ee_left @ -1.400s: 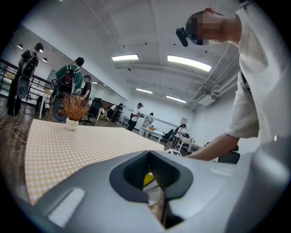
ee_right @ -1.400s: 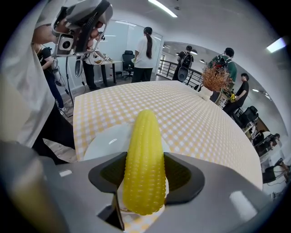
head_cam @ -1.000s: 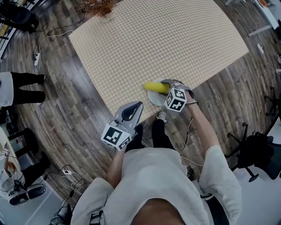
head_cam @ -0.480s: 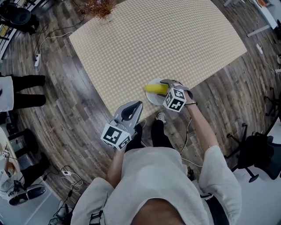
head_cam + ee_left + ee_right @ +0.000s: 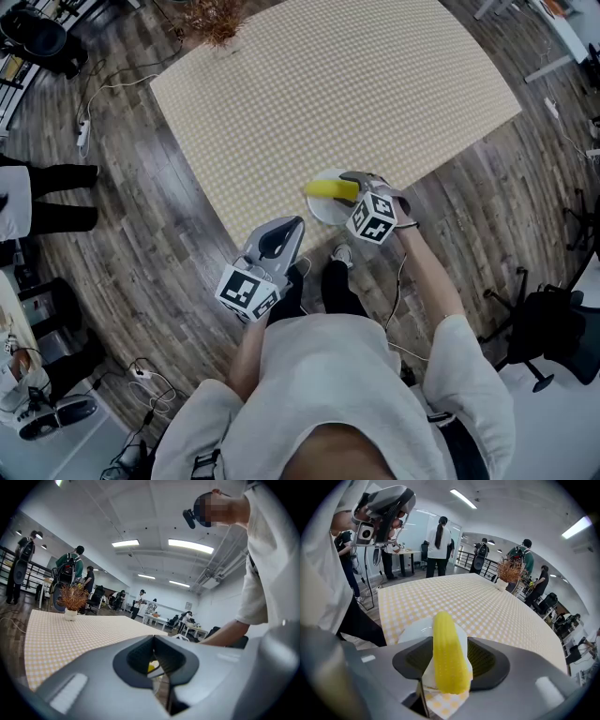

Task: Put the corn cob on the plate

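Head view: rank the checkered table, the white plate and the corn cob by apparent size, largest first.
1. checkered table
2. white plate, partly covered
3. corn cob, about as long as the plate is wide but slimmer

We saw a bright yellow corn cob (image 5: 449, 660), a plain white plate (image 5: 323, 213), a tabletop (image 5: 328, 84) checked in beige and white, and a floor (image 5: 141, 244) of streaky dark grey-brown wood-grain planks.
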